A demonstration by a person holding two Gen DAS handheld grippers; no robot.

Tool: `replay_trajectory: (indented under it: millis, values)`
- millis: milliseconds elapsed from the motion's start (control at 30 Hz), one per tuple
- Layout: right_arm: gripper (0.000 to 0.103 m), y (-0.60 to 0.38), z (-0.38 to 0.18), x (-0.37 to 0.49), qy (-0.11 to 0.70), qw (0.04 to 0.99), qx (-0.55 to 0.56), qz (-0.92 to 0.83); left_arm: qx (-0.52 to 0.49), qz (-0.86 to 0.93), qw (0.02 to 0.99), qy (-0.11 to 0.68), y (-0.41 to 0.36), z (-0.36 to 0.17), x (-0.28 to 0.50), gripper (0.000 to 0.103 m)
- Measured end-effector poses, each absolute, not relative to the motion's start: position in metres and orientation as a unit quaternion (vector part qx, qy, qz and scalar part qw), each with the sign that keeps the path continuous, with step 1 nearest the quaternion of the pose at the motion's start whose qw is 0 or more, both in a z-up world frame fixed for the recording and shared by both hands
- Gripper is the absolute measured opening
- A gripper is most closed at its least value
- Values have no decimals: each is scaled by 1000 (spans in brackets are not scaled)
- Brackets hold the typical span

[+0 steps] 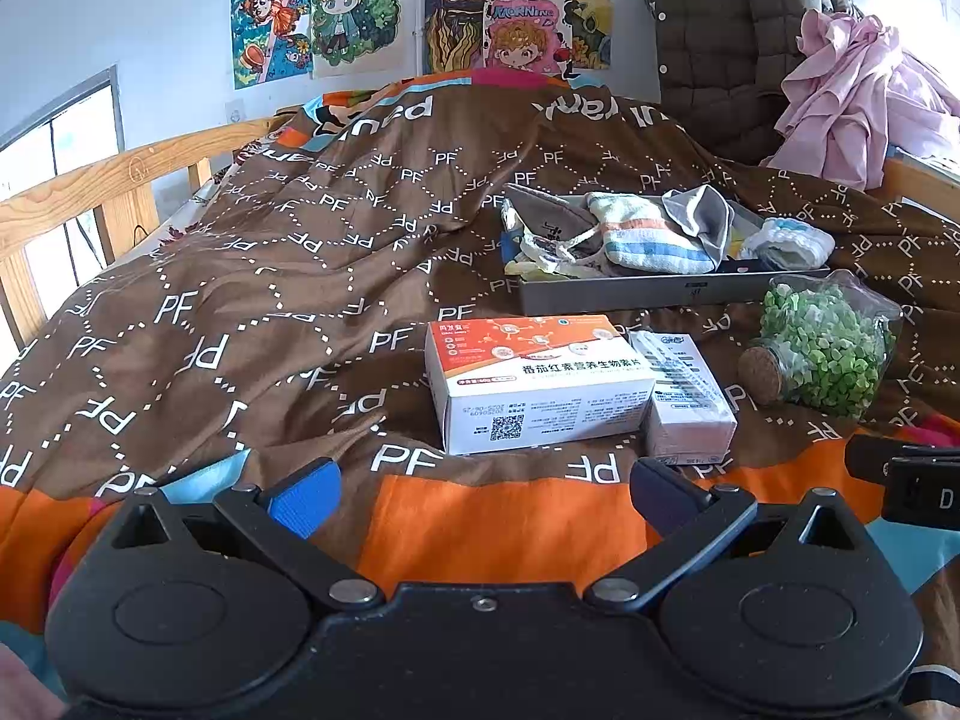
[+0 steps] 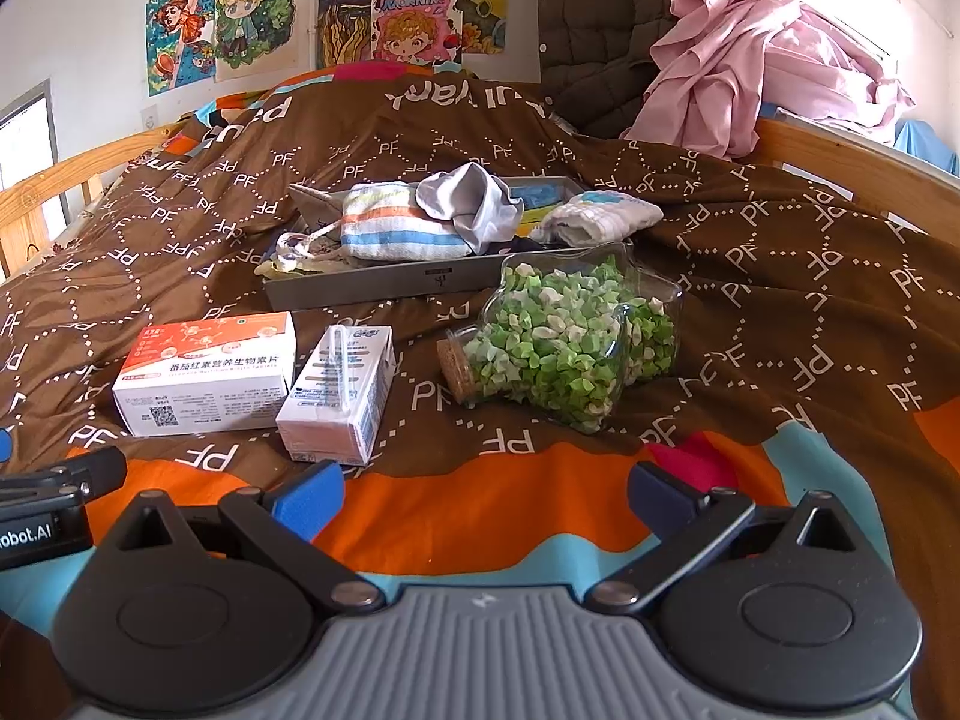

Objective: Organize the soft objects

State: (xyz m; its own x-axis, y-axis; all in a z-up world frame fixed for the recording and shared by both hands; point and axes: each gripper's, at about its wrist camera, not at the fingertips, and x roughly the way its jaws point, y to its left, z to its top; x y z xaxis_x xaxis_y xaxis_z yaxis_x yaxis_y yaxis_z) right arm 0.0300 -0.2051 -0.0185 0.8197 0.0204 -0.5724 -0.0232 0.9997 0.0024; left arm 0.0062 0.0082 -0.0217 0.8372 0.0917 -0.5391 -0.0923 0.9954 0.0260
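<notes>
Two tongs, left tongs [image 1: 480, 495] and right tongs [image 2: 483, 495] released, striped terry towel [image 2: 402, 231] in flat grey tray [image 2: 384, 288], star-shaped glass jar [image 2: 564, 339]

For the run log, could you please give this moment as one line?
left gripper: open, empty | right gripper: open, empty | striped towel, grey sock: in tray | boxes, jar: on blanket

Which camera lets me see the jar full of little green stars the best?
The right wrist view. There the jar of green stars lies on its side near the middle, whole, cork and all. In the left wrist view the same jar sits off at the right edge, smaller and more bent by the lens.
</notes>
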Motion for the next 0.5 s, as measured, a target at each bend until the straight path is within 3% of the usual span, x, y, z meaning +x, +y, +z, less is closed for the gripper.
replay_trajectory:
  millis: [500]
  values:
    - [103, -205, -18, 30, 300, 954, -2, 12, 2, 53, 956, 290, 6, -19, 5, 102]
